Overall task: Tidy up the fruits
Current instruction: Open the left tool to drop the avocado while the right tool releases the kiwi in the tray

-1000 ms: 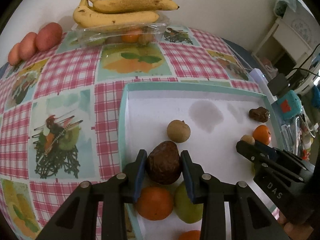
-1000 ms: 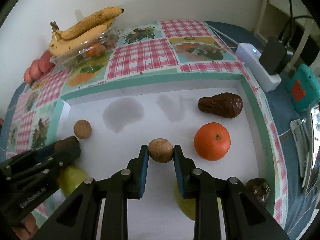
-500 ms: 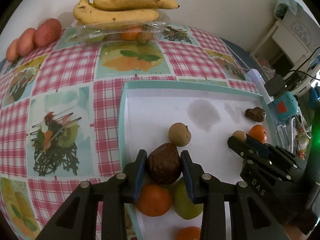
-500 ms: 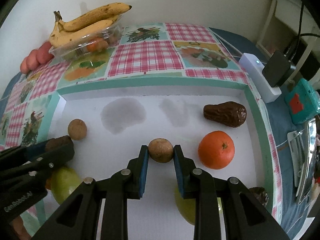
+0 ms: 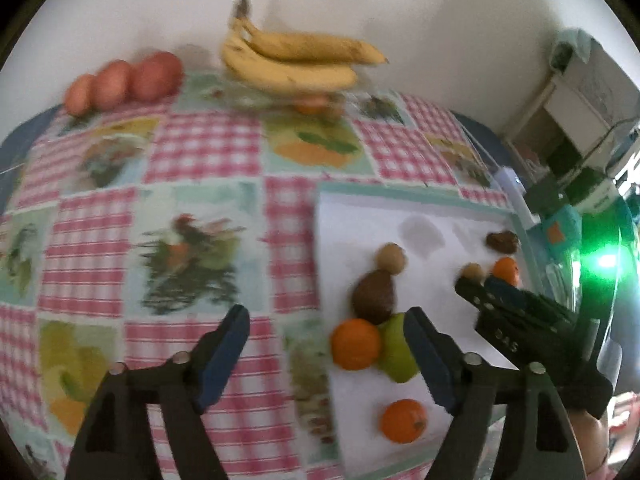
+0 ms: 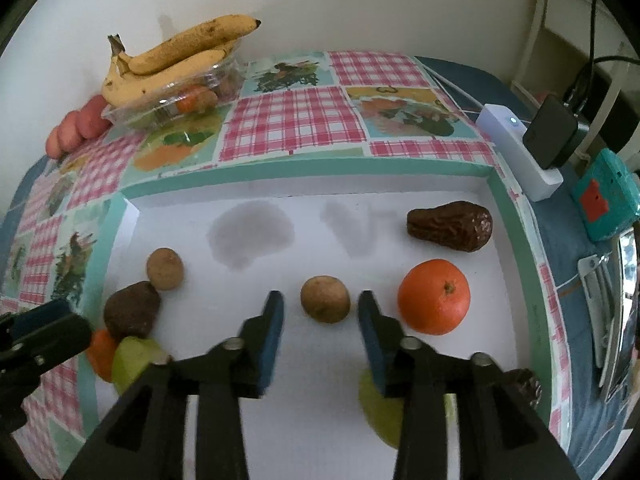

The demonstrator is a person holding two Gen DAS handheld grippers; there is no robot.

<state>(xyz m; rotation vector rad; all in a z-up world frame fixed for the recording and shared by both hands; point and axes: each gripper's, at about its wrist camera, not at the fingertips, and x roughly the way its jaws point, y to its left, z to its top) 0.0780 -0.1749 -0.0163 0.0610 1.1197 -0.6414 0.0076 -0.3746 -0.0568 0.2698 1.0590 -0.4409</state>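
Partly hidden: pear (image 6: 384, 412) behind R tool (image 6: 320, 312)

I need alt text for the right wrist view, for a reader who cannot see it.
The right gripper, open, has a small brown round fruit lying untouched between its pads in a white tray. An orange sits beside it.
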